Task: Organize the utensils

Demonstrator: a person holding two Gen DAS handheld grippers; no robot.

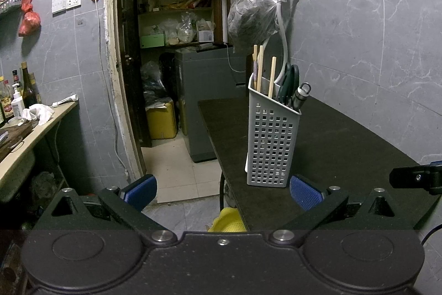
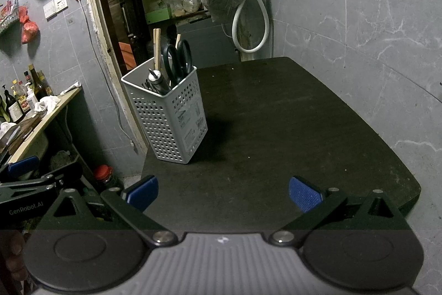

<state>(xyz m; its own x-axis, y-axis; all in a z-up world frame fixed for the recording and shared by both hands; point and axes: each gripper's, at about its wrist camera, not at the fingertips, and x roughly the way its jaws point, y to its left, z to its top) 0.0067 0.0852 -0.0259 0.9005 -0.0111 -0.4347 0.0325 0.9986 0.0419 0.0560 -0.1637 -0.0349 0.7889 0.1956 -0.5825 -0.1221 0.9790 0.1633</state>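
Both claws, left (image 1: 223, 192) and right (image 2: 223, 194), gape apart, empty, near the table (image 2: 304, 129); basket (image 2: 168, 116) holds scissors (image 2: 178, 60), chopsticks (image 2: 157, 49).

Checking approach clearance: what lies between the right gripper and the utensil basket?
Only bare dark tabletop separates the right gripper from the basket, per the right wrist view.

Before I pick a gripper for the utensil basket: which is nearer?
Left. The left gripper sits just short of the utensil basket; the right gripper hangs farther back, to its right.
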